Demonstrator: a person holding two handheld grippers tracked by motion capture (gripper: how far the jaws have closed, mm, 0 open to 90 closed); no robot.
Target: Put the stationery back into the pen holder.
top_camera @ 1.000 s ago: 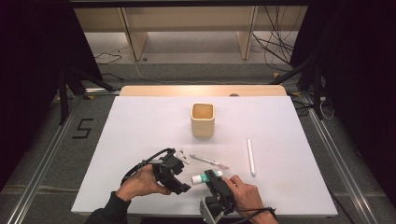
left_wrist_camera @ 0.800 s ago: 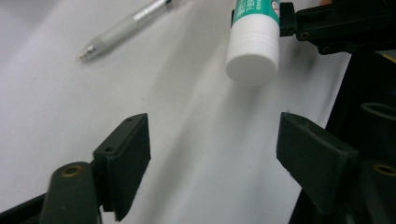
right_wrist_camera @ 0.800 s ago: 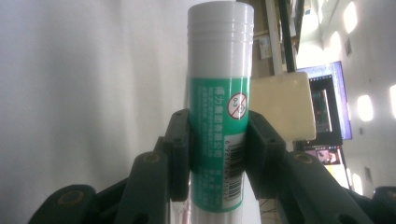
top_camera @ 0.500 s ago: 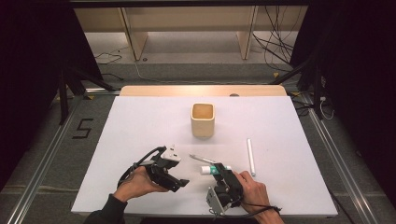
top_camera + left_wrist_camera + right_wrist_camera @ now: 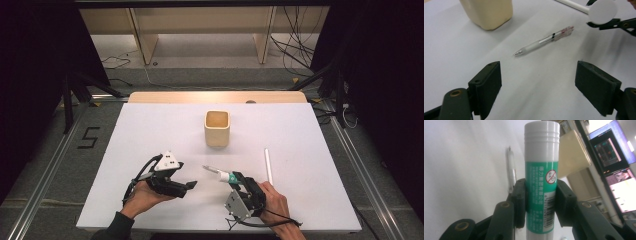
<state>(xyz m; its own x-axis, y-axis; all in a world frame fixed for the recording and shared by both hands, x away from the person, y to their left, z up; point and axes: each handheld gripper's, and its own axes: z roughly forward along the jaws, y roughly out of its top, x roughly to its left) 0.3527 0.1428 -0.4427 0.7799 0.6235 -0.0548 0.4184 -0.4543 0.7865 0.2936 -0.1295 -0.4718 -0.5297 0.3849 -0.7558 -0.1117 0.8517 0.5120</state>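
A green-and-white glue stick (image 5: 541,182) stands between the jaws of my right gripper (image 5: 541,205), which is shut on its middle. From above, the right gripper (image 5: 236,181) holds the glue stick (image 5: 226,175) just over the table, near the front edge. A clear pen (image 5: 544,41) lies flat on the white table, just beyond the stick's tip. My left gripper (image 5: 191,186) sits to the left of it. Its jaws have just been opening and stand wide apart, with nothing between them. The left gripper (image 5: 539,87) points at the pen from a short distance.
A beige square cup (image 5: 217,128) stands upright mid-table, behind the pen. A thin white rod (image 5: 268,165) lies to the right of my right hand. The white table (image 5: 150,130) has bare surface at the left and far right.
The two grippers have drawn apart: the left slid left with its jaws widening, the right shifted right and up a little with the glue stick. The pen stays on the table.
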